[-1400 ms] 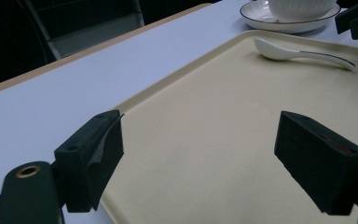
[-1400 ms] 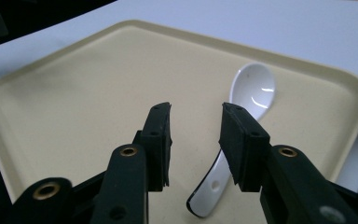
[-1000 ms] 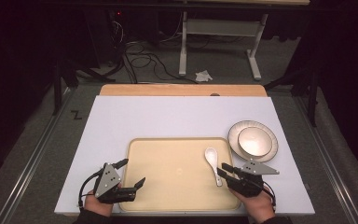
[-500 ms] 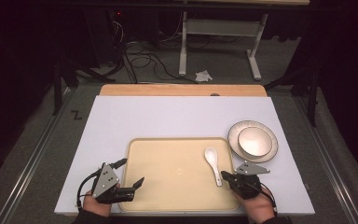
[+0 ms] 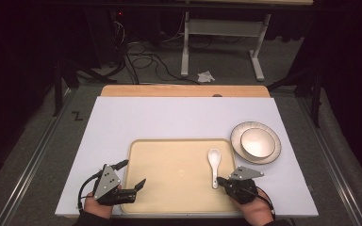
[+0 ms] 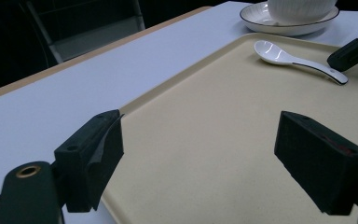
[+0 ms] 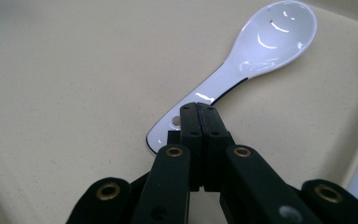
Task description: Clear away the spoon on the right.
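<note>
A white ceramic spoon (image 5: 213, 162) lies on the right part of a beige tray (image 5: 169, 169), bowl end pointing away from me. My right gripper (image 5: 220, 179) is shut, its tips resting at the near end of the spoon's handle. In the right gripper view the jaws (image 7: 199, 111) are pressed together with nothing between them, just over the end of the spoon (image 7: 261, 46) where the handle has a hole. My left gripper (image 5: 133, 173) is open over the tray's near left corner, and its jaws (image 6: 205, 140) stand wide apart around nothing.
A white bowl (image 5: 257, 141) sits on a dark-rimmed plate (image 5: 238, 134) to the right of the tray, on the white table top. A wooden strip (image 5: 184, 91) runs along the table's far edge. Beyond it are a dark floor, cables and a stand.
The right gripper's jaws have come together, and the hand has shifted slightly toward the near edge, by the spoon's handle end. The left gripper and the spoon have stayed put.
</note>
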